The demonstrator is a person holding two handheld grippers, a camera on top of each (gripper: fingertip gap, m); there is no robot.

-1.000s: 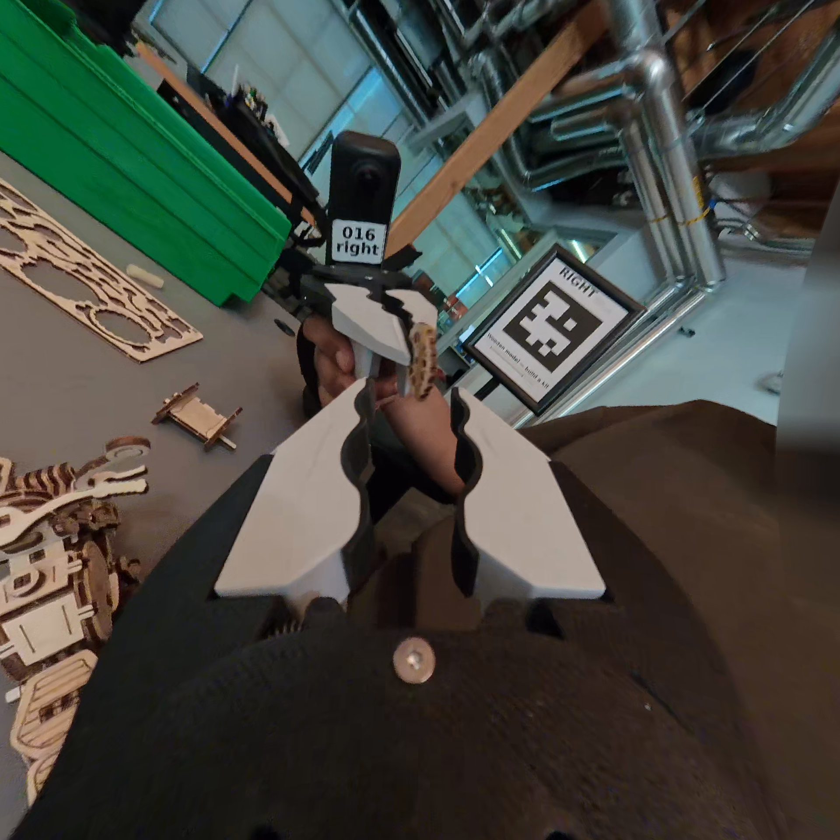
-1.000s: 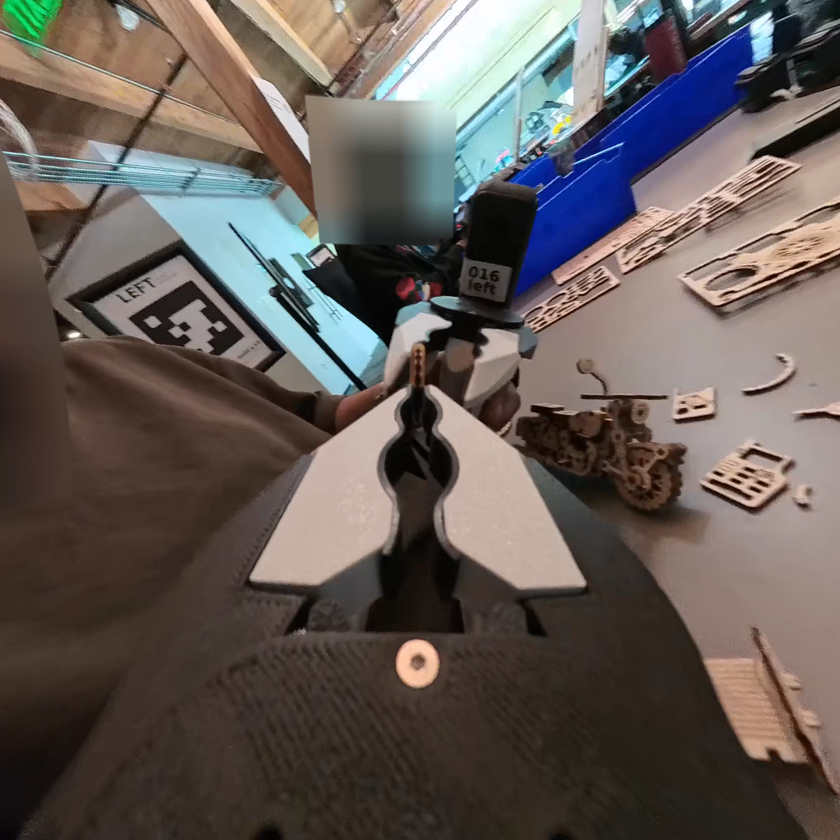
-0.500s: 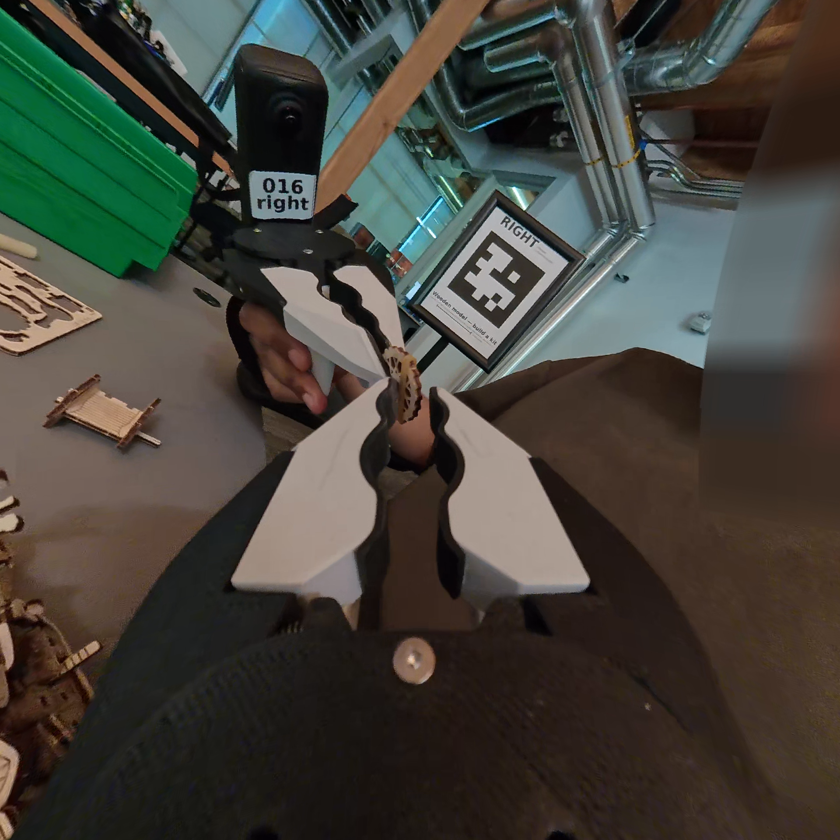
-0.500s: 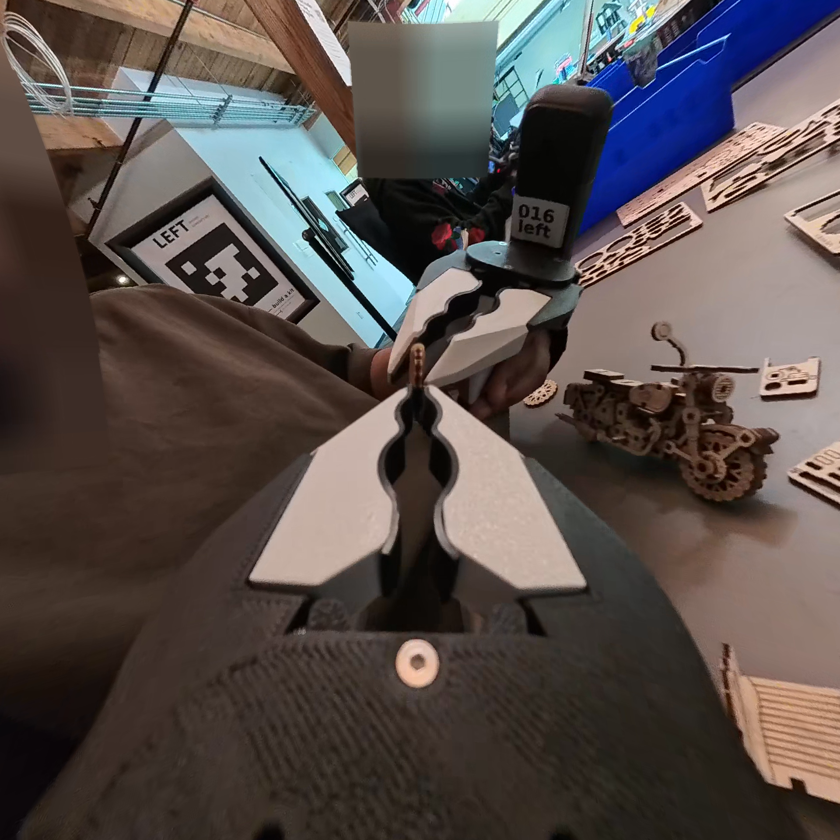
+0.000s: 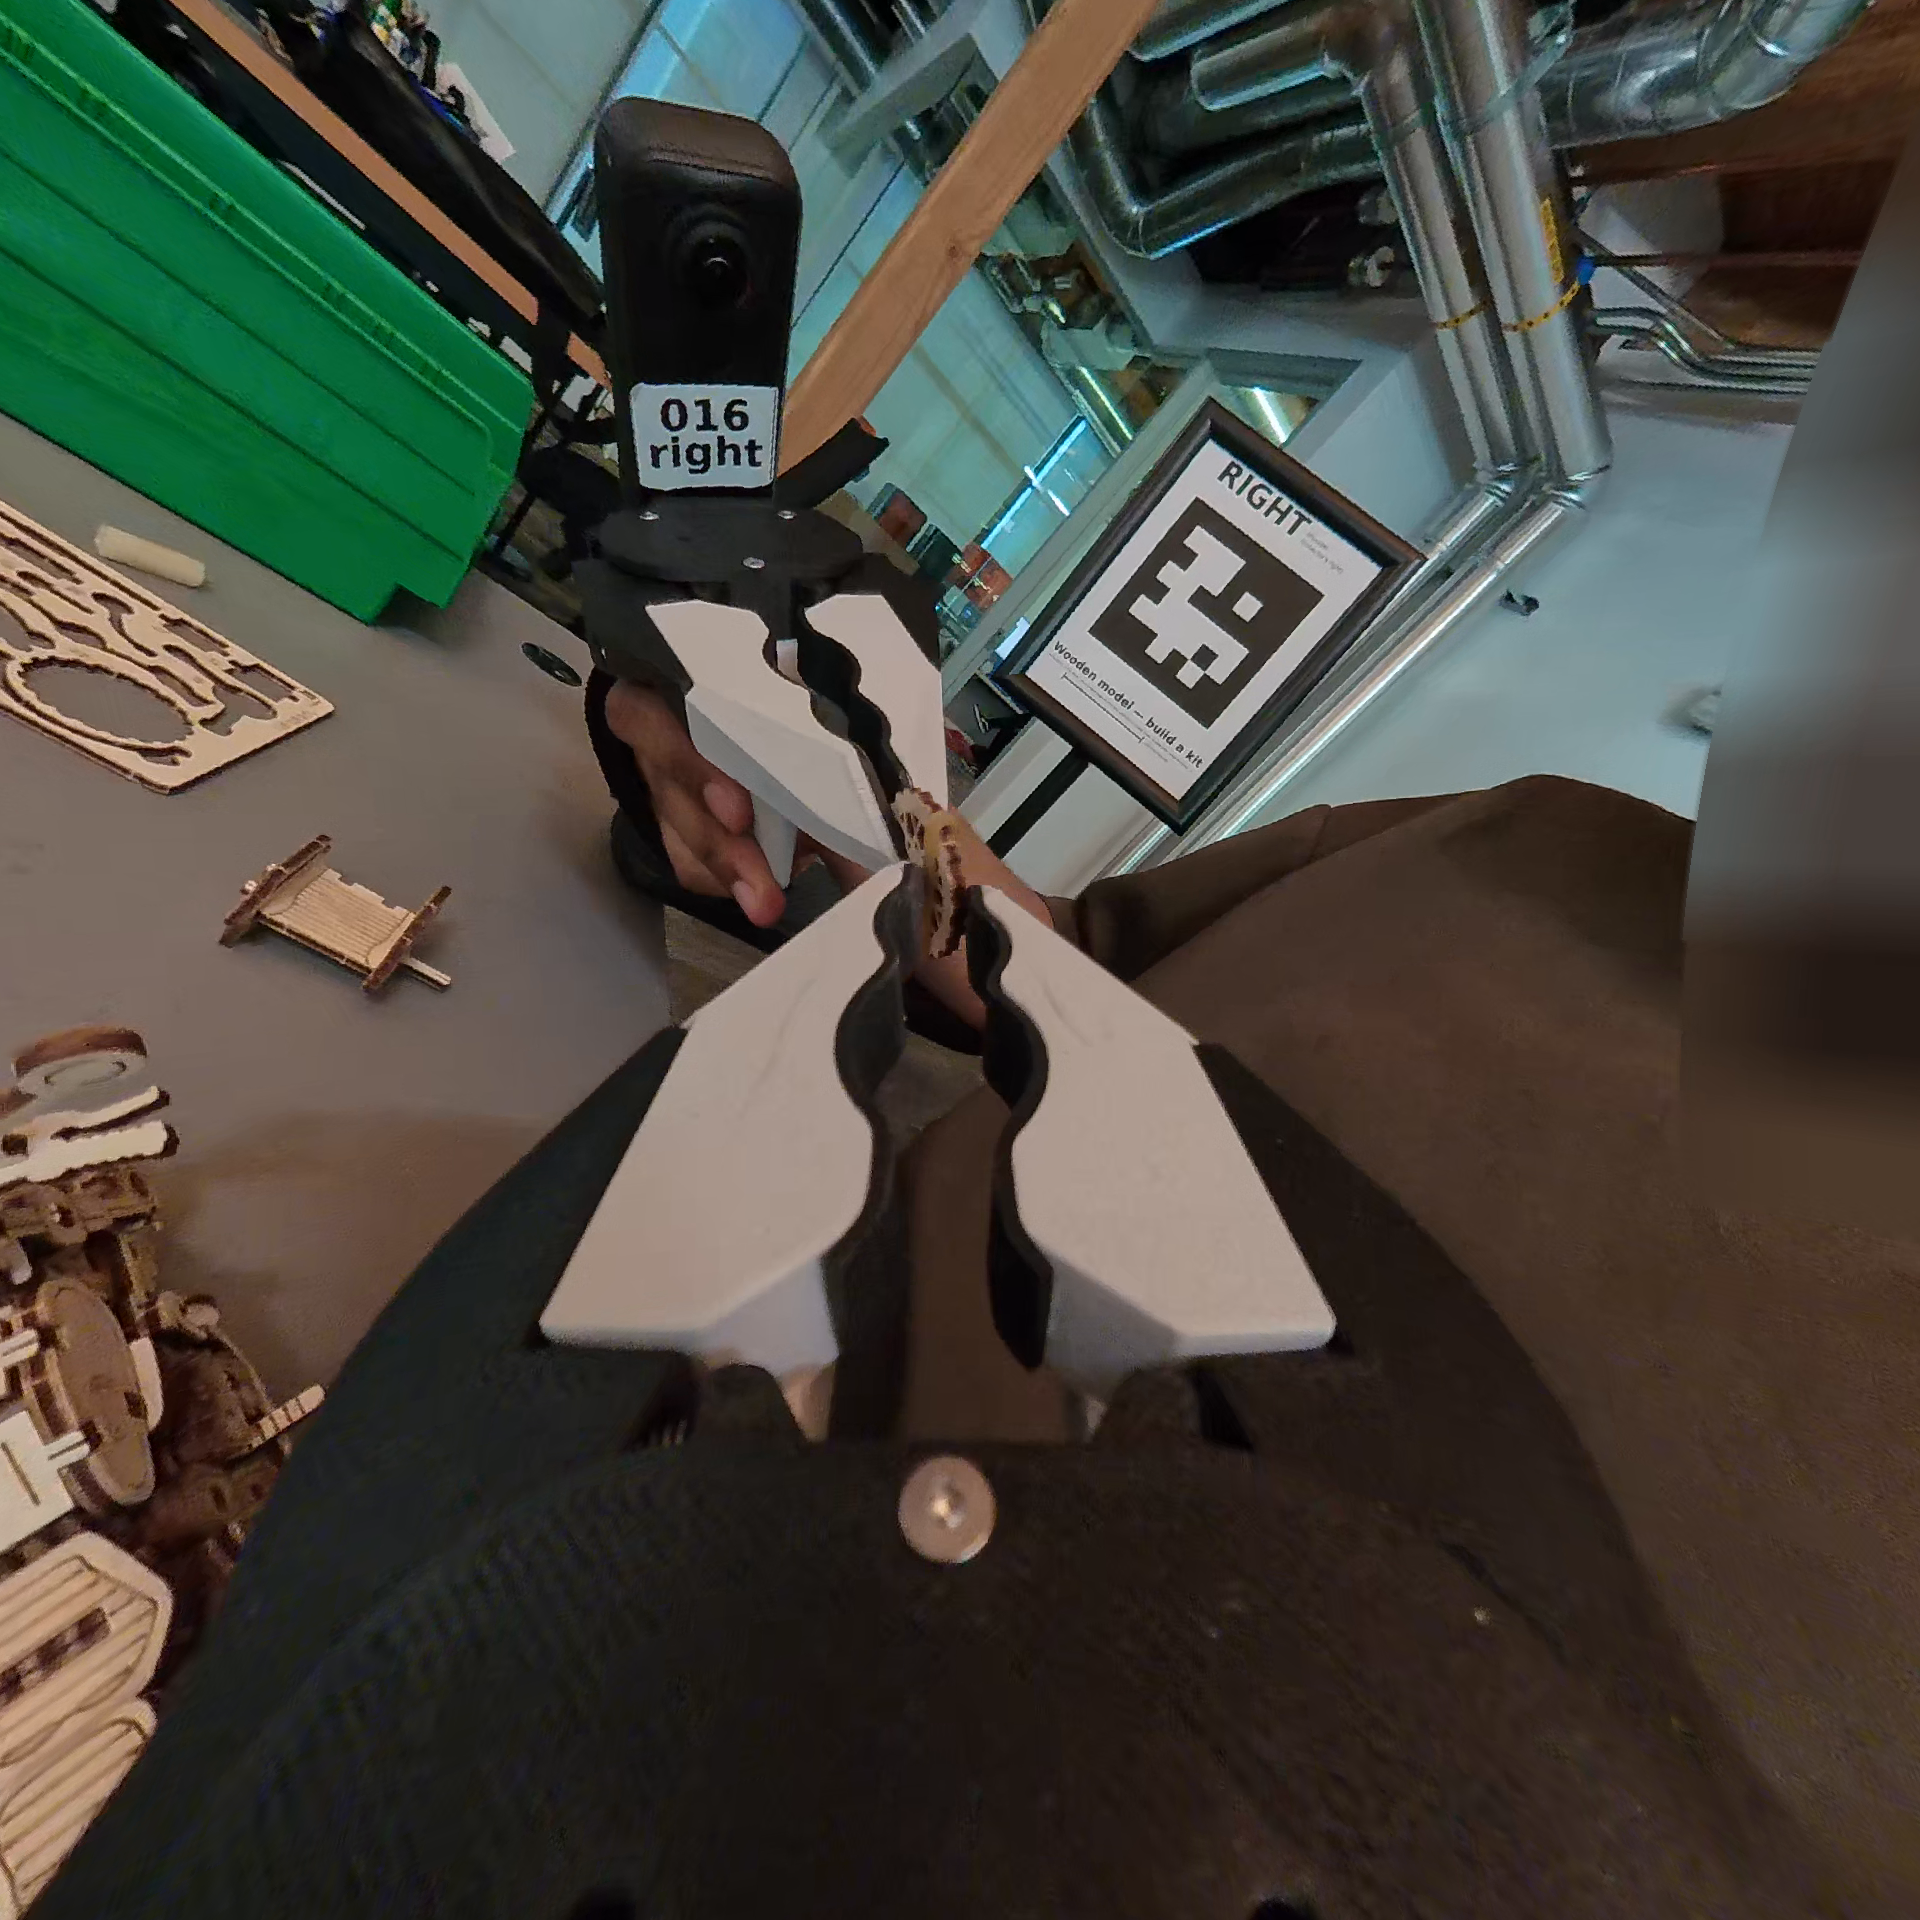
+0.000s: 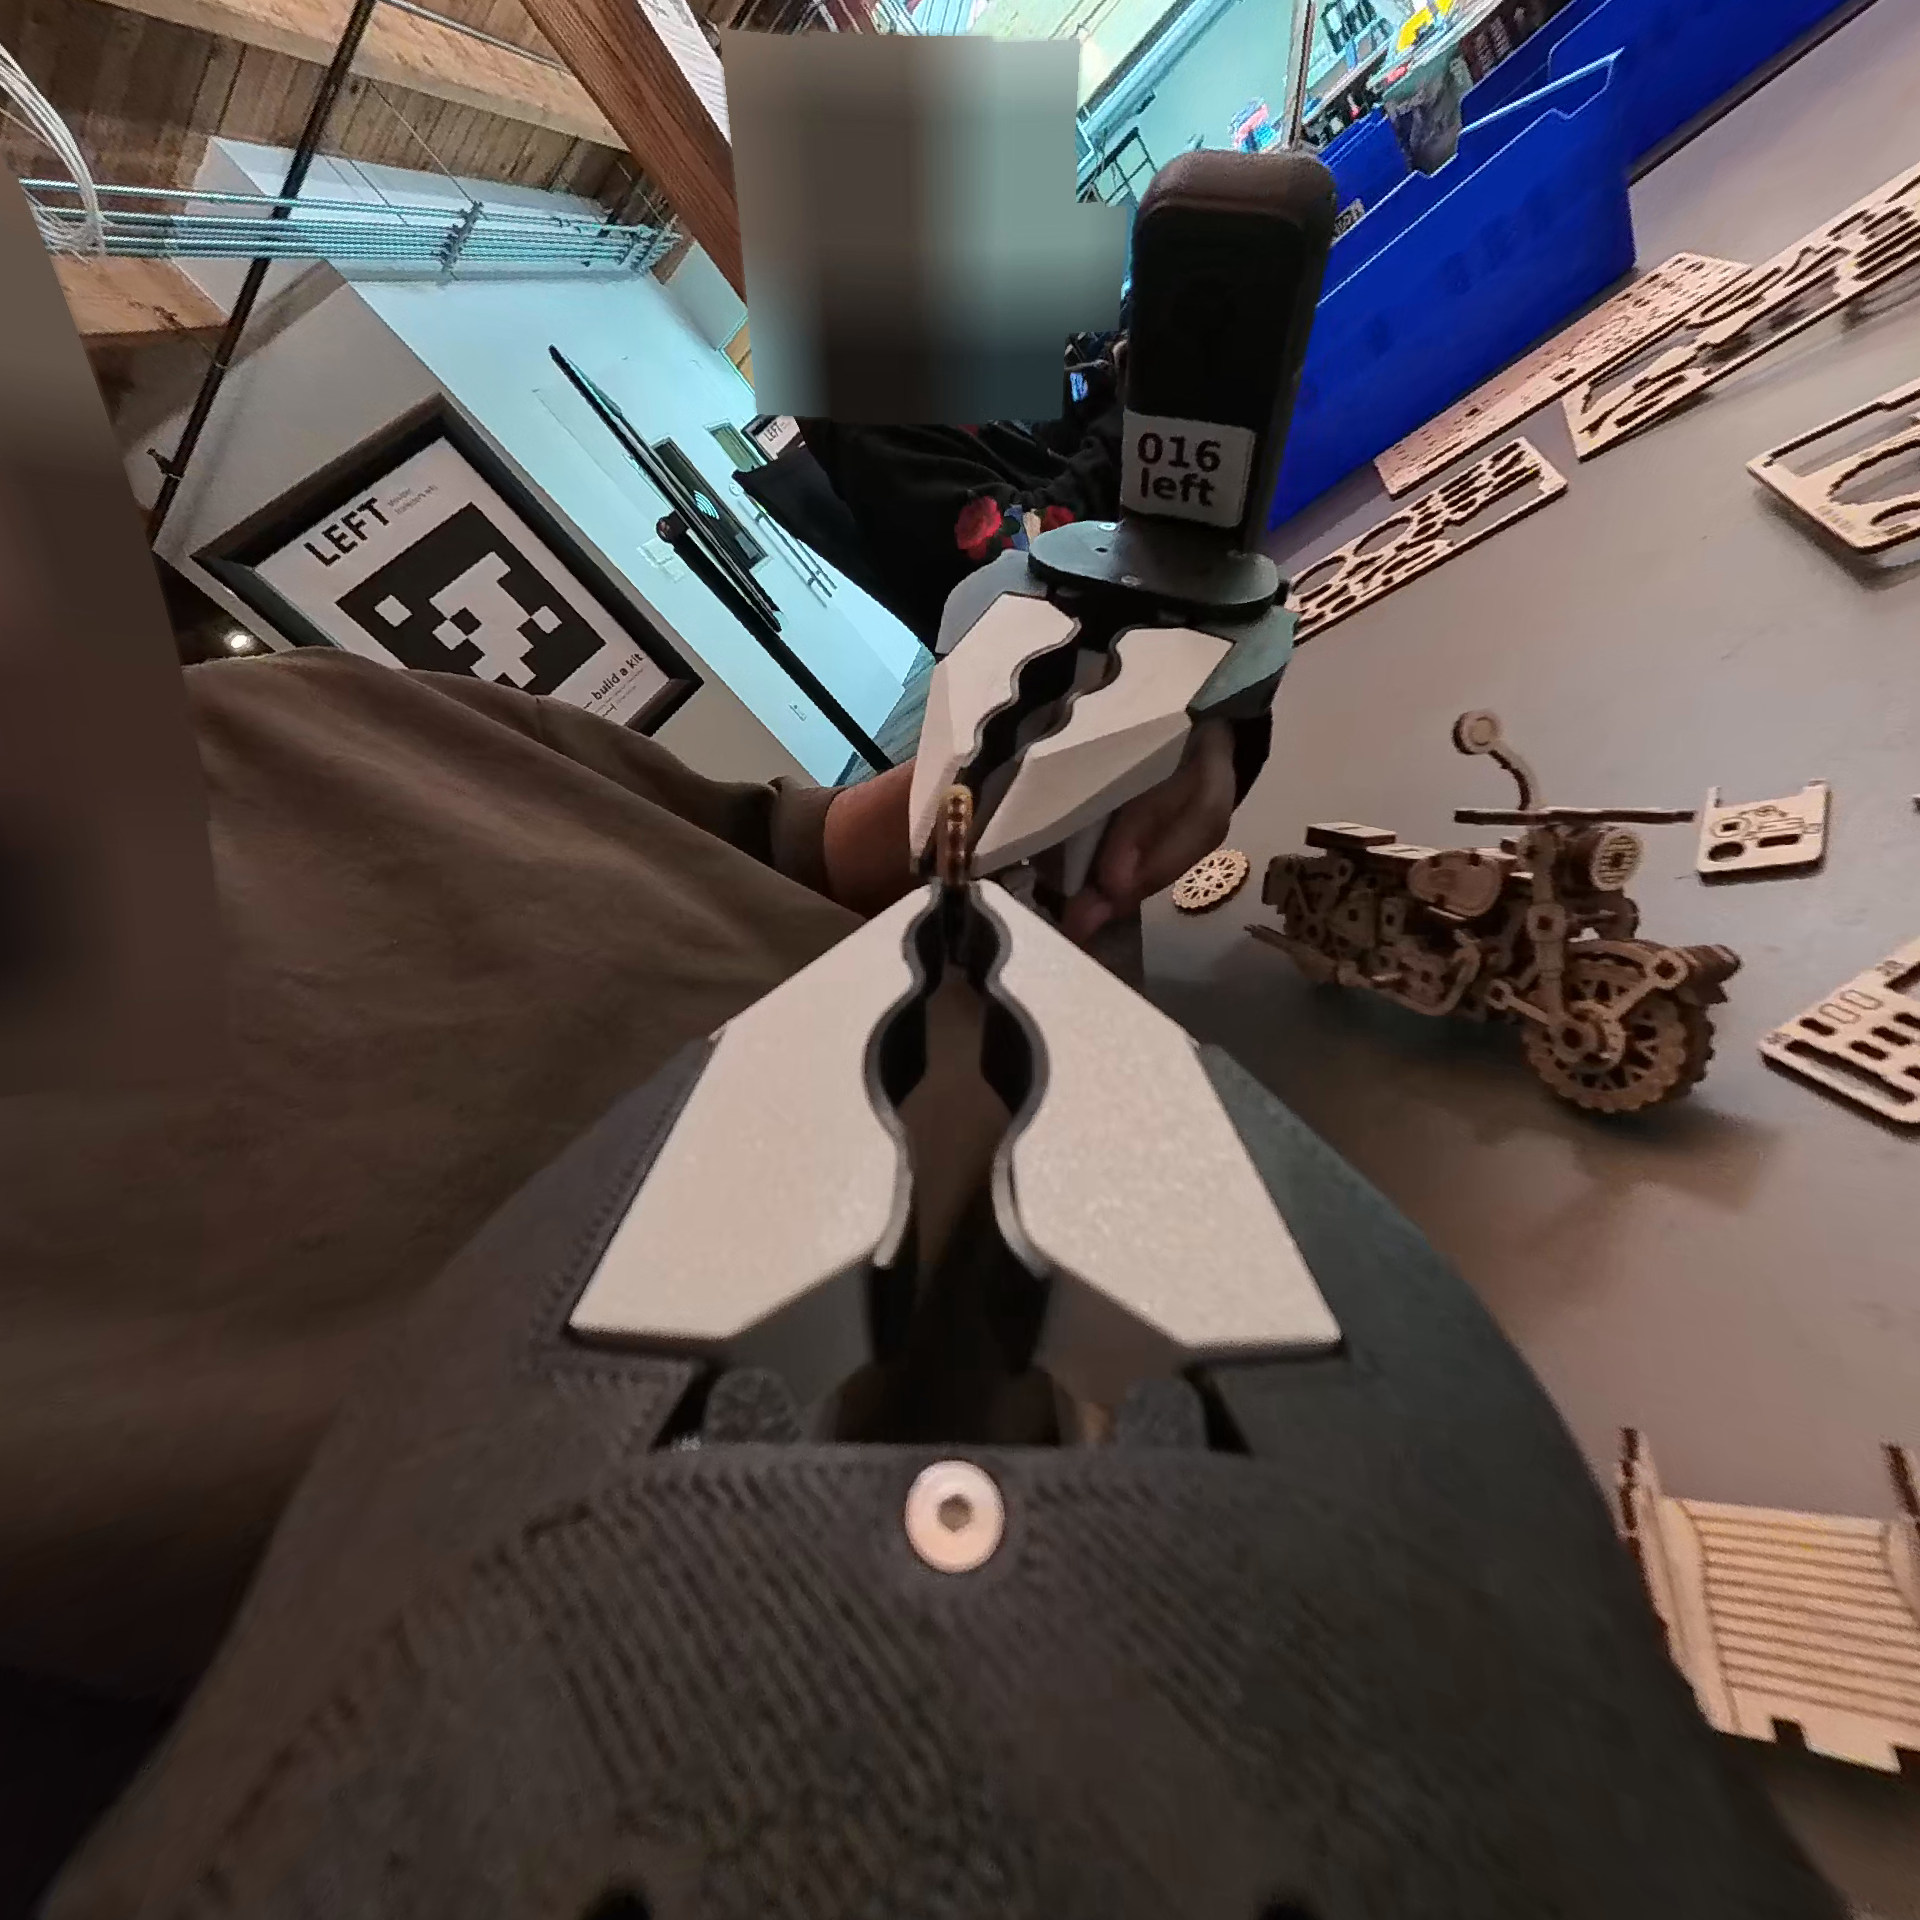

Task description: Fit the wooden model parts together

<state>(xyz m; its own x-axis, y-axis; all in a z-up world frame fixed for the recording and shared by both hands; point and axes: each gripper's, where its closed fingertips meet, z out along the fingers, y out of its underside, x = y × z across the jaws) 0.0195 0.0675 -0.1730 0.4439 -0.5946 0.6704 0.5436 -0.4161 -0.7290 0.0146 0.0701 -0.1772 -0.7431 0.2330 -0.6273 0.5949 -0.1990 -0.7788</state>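
The right gripper (image 6: pixel 954 896) pinches a small wooden gear (image 6: pixel 956 847) at its tips, held above the table edge. The left gripper (image 5: pixel 932 914), narrowly parted, meets the gear (image 5: pixel 932 883) head-on. Beyond, on the grey table (image 6: pixel 1558 1226), stand a wooden motorcycle (image 6: pixel 1496 925), a loose gear (image 6: pixel 1210 878) and cut-out sheets (image 6: pixel 1429 535).
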